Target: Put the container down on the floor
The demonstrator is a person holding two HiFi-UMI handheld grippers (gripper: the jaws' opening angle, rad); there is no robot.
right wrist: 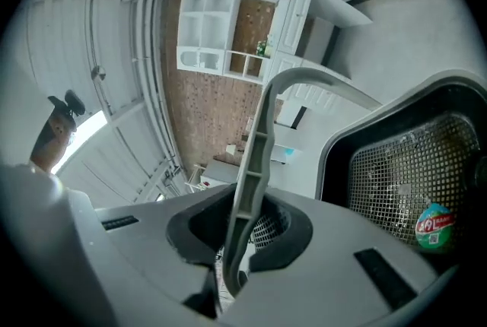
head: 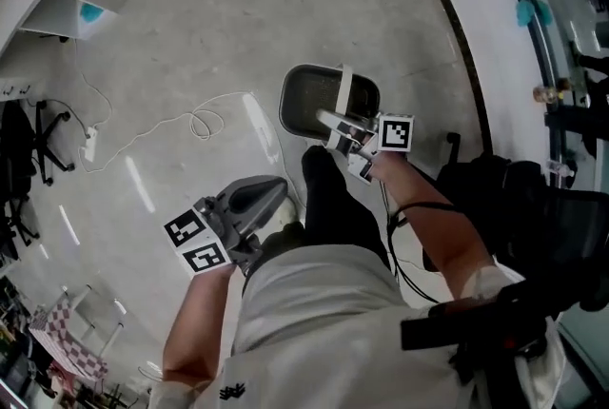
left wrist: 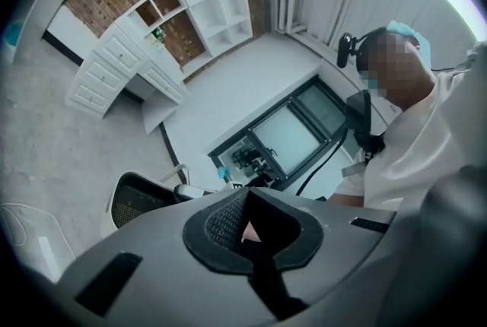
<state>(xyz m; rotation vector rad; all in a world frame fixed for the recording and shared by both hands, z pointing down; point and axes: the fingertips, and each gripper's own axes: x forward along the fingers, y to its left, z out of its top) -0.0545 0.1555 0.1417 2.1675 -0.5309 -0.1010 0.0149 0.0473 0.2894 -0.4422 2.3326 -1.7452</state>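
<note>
Outstretched right forearm, right gripper (head: 340, 126) level, jaws narrow, clamped on pale grey plastic handle (right wrist: 255, 158) of grey mesh-lined container (head: 295, 103) just ahead, left gripper (head: 266, 198) alongside, jaws apparently together, empty.

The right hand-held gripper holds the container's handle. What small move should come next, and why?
Probably lower it straight down: the right hand-held gripper is clamped on the handle, and the container looks carried above the floor, not resting on it.
</note>
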